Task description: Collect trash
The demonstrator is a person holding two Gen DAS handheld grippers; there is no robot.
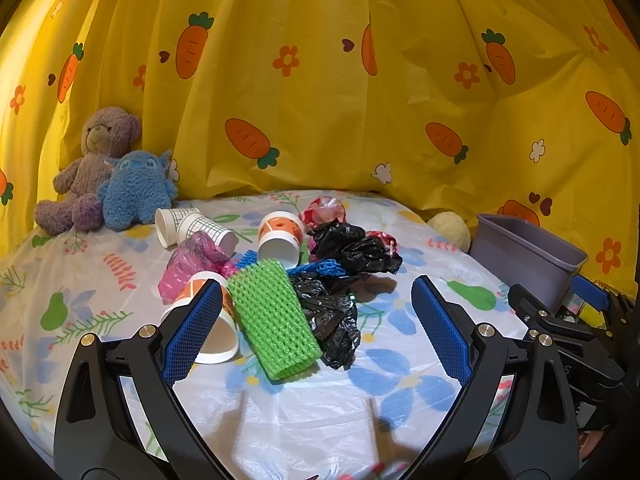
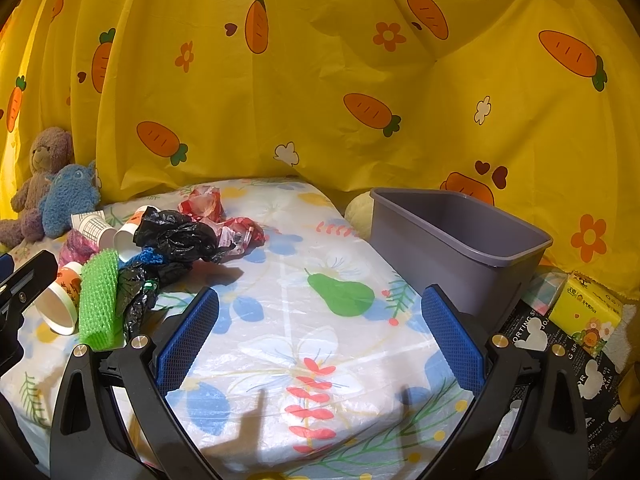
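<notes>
Trash lay tangled: green foam net overlapped black plastic bag at its three o'clock. Left gripper and right gripper stood spread and empty, so a careless pinch risked dragging both, missing the grey bin.

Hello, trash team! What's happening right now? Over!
Left gripper and right gripper open, empty. Trash pile untouched on the table; grey bin empty. Green foam net nearest left gripper. Nothing in the way.

The left tongs hang wide apart over the worktop — green foam net, black bags and paper cups heaped just ahead.
</notes>
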